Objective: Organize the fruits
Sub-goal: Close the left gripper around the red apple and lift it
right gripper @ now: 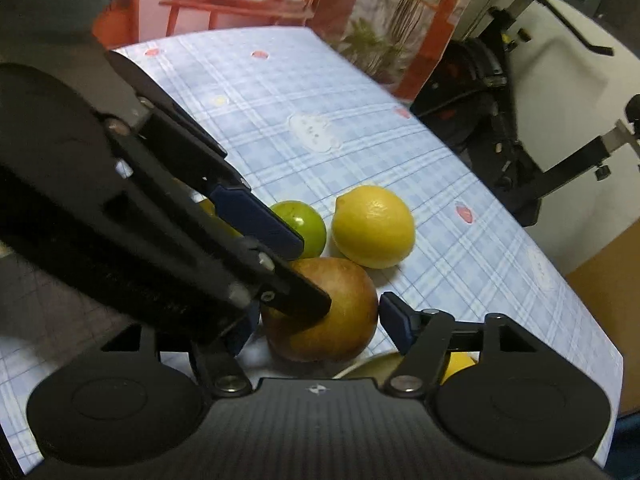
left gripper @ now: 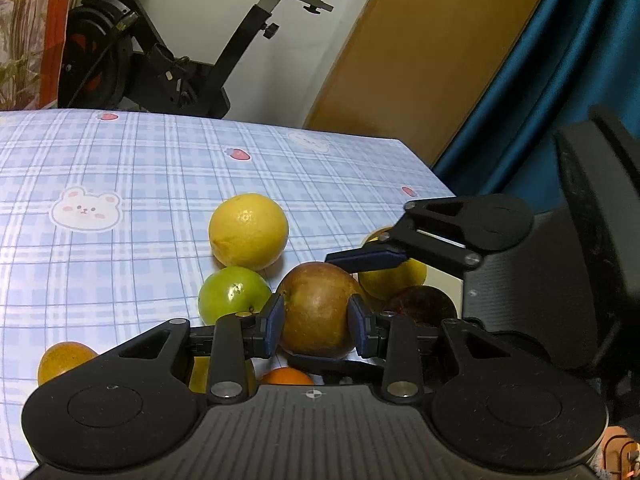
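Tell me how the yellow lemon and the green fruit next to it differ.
The lemon is yellow with a dimpled skin; the green fruit is smooth and glossy. The lemon looks larger and has a nub at one end; the green fruit is rounder. In the left wrist view the lemon sits farther away. Both rest ungripped on the checked tablecloth.

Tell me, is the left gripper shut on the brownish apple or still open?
Shut on it: the left gripper has both blue pads pressed against the sides of the brownish apple.

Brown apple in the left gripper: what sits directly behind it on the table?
Behind the brown apple sit a green fruit and a lemon. The left gripper hides the apple's underside, so whether it rests on the tablecloth is unclear.
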The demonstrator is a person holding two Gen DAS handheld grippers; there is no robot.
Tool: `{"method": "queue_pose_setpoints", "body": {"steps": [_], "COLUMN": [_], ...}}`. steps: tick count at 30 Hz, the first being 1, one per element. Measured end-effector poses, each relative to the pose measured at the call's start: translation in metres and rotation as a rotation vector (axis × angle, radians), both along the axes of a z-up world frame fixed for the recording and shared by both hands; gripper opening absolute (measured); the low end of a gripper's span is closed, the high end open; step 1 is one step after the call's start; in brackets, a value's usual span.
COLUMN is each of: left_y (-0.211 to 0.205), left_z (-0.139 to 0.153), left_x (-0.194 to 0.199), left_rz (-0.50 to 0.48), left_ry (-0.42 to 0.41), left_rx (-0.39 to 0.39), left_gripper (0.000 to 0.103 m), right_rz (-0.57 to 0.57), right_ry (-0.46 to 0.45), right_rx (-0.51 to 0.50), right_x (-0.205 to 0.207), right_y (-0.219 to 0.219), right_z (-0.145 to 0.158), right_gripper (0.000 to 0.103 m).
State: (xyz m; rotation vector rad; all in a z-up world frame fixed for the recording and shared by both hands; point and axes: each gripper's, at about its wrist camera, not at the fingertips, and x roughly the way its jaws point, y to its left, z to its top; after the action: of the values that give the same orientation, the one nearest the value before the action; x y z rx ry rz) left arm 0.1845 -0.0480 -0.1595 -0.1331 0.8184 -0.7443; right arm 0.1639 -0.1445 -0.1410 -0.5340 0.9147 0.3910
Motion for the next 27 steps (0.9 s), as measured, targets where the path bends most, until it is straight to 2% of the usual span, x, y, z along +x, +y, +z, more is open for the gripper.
{"method": "queue_pose_setpoints", "body": {"steps": [5,7,11,14,16,19,27], "left_y": [0.003,0.006,0.011,0.006,0.003,-0.001,-0.006], "left_z": [0.000,-0.002,-0.005,-0.006,-0.007,-0.008,-0.015], "left_x": [0.001,0.002,0.004,0.002,0.001,-0.002,-0.001], "left_rz": [0.015,0.030,0.054,0.047,0.035,0.025,0.014], "left_ry": [0.022,0.037,0.070,0.076,0.080,0.082,0.094], "left_rx": [-0.016,-0.031,-0.069,-0.060,-0.051,-0.034,-0.026], "left_gripper": [0.038,0.042,0.045,0.050,0.056,0.059,0.061], "right_rz": [0.006,0.002,-0.063,-0.152,-0.213,-0.269,-0.203], "right_ry": [0.024,0.011,-0.046,-0.113,-0.155,-0.199,-0.161], "right_rx": [-0.023,-0.024,0.088,0.176,0.222,0.269,0.227], "right_x": [0.006,0.004,-0.010,-0.022,-0.030,-0.042,-0.046], "right_y": [0.002,0.002,-0.007,-0.013,-0.015,-0.014,-0.009], "right_z": [-0.006,-0.004,-0.004,-0.007,-0.009,-0.009,-0.005], "right_gripper": [0.069,0.068,0.068,0.068,0.068,0.068,0.069]}}
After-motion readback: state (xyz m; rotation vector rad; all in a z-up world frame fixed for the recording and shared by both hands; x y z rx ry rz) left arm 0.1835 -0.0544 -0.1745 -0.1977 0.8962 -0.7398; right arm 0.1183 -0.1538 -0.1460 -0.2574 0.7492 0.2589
